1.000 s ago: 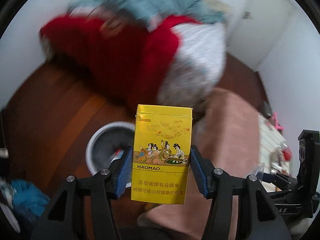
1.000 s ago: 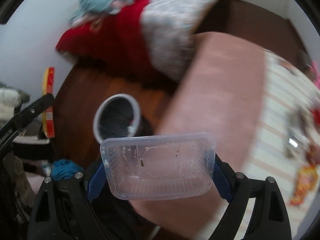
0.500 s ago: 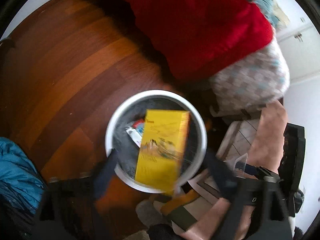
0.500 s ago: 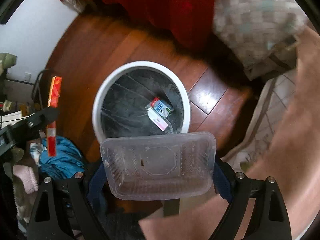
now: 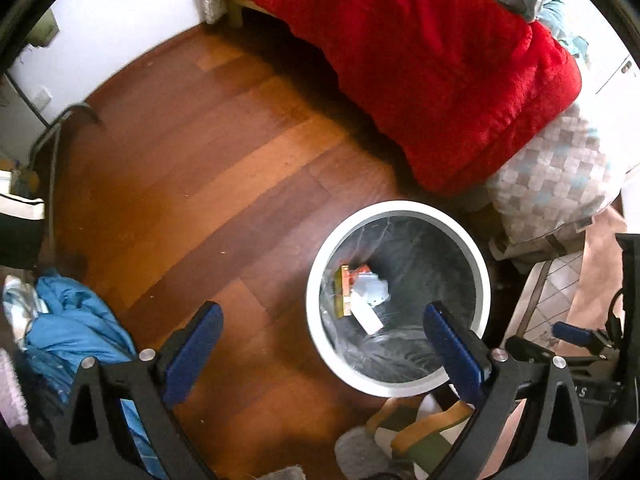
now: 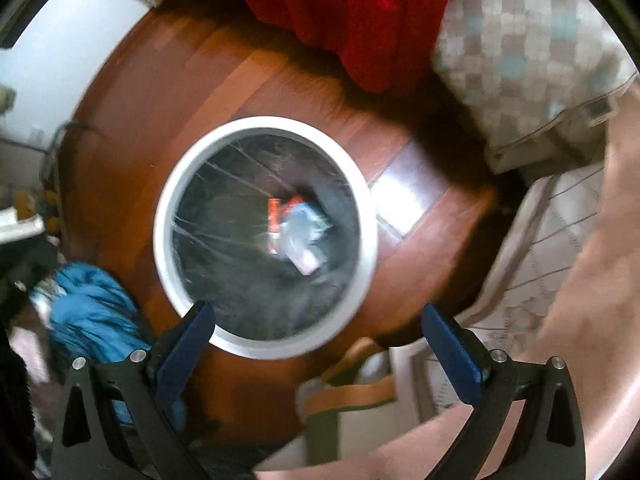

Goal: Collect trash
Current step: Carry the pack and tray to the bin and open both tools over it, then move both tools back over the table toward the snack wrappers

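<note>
Looking down from the left wrist, the left gripper [image 5: 322,334] is wide apart and holds nothing. Below it sits the round white bin [image 5: 482,276] on the smooth brown wood floor [image 5: 208,184]. A thin dark bag lines the bin. Small flat bits of trash [image 5: 360,294] lie at the bottom. A fluffy red blanket [image 5: 452,64] hangs off the bed nearby.

From the right wrist, the picture is a bit blurry. The right gripper [image 6: 318,330] is opening to its widest, with nothing between its blue pads [image 6: 186,350]. It hangs right over the bin [image 6: 370,224], and the trash [image 6: 298,228] shows inside.

I think the dropping step is done. Next, both grippers must go and find more trash
</note>
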A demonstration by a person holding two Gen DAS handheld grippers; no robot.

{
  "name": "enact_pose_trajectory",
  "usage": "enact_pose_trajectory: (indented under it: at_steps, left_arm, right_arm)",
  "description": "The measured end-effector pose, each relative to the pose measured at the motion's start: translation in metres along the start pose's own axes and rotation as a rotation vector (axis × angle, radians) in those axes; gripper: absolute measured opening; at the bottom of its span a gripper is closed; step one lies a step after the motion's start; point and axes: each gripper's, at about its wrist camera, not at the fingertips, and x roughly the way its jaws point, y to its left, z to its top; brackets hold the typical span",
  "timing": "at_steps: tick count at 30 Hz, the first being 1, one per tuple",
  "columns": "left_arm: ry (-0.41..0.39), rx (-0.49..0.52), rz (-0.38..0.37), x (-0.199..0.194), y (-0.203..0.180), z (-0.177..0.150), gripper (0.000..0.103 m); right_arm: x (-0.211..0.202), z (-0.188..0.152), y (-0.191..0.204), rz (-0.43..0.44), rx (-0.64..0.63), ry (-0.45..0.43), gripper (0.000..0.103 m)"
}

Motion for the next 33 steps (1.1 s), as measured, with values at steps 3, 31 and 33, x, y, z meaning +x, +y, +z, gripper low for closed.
enact_pose_trajectory:
  at_steps: [3,31,33]
  left_arm:
    - [0.000,0.050,0.028,-0.005,-0.012,-0.013,0.102]
    - [-0.200,0.150,0.030,-0.149,-0.049,-0.063,0.102]
    - [-0.226,0.150,0.036,-0.167,-0.053,-0.069,0.102]
  right_arm:
    - [-0.008,-0.015,0.001,-0.068,-0.023,-0.029,0.103]
    - [-0.159,-0.108,-0.008,-0.031,0.050,-0.299,0.103]
    - [-0.177,-0.119,-0.007,-0.007,0.054,-0.333,0.103]
